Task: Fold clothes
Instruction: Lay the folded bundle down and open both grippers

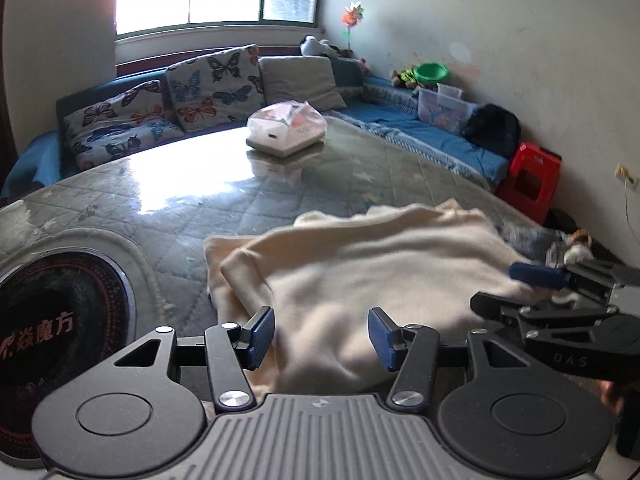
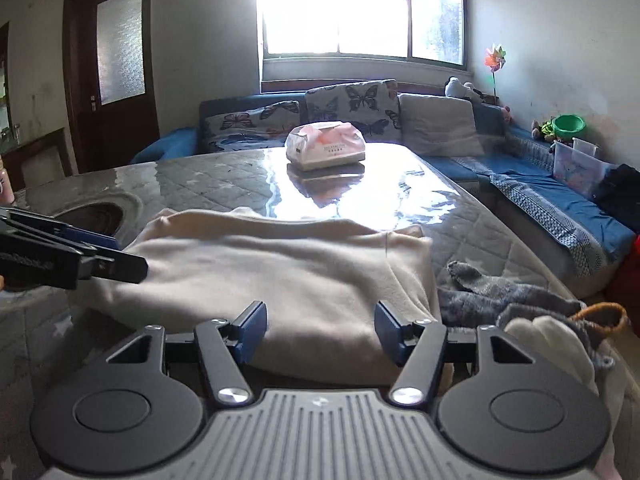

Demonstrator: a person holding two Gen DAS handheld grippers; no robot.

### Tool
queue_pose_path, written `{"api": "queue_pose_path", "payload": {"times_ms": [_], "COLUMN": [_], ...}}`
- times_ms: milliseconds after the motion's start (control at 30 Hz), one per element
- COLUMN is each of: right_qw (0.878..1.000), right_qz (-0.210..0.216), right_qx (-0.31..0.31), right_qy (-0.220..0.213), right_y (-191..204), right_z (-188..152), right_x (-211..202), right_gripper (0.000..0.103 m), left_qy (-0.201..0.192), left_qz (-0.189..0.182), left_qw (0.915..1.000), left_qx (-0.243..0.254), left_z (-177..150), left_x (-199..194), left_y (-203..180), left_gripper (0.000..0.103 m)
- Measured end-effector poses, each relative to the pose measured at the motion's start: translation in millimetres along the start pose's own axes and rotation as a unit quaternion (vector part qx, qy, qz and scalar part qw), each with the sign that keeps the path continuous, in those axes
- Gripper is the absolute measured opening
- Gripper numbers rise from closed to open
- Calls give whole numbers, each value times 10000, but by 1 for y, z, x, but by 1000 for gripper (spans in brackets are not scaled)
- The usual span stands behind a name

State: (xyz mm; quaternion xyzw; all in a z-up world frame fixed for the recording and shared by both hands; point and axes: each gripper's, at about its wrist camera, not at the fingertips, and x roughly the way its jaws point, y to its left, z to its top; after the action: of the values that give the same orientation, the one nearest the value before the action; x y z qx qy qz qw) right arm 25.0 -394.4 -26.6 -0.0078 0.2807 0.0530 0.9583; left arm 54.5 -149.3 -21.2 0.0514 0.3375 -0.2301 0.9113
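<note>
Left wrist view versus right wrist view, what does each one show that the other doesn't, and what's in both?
Only the left wrist view shows the red plastic stool by the wall and the round black induction cooktop set into the table.

Only the right wrist view shows the dark wooden door and the gray knit garment lying right of the cream one.

Both show the cream sweater on the quilted table, the tissue pack, the butterfly cushions, and both open claws, left and right.

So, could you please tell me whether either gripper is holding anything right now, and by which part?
Nothing is held: the left gripper and right gripper are open over the cream garment.
</note>
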Motion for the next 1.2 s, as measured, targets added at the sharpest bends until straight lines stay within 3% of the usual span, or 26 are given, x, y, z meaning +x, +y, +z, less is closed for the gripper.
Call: {"api": "queue_pose_path", "payload": {"times_ms": [167,400,767,1033,1200], "right_qw": [10000,9996,9993,9973,9972], "right_qz": [-13,-91,157,313,363], "right_qx": [5,259,-199,-667,-652], "right_qy": [-34,-44,-258,38,-61], "right_y": [1,-9,18,44,41], "right_z": [2,-3,8,0,9], "right_x": [-2,-5,-9,8,0], "right_gripper": [61,58,58,58,59], "left_qy": [109,-37,-65,6,-149], "left_qz": [40,77,191,334,315], "left_qw": [9999,9999,9990,9974,9972], "left_qx": [23,-141,-405,-643,-667], "left_z": [-6,-3,-8,-17,-16], "left_x": [8,-1,-7,-8,-15], "left_y": [4,8,19,34,36], "left_gripper": [56,55,57,58,58]}}
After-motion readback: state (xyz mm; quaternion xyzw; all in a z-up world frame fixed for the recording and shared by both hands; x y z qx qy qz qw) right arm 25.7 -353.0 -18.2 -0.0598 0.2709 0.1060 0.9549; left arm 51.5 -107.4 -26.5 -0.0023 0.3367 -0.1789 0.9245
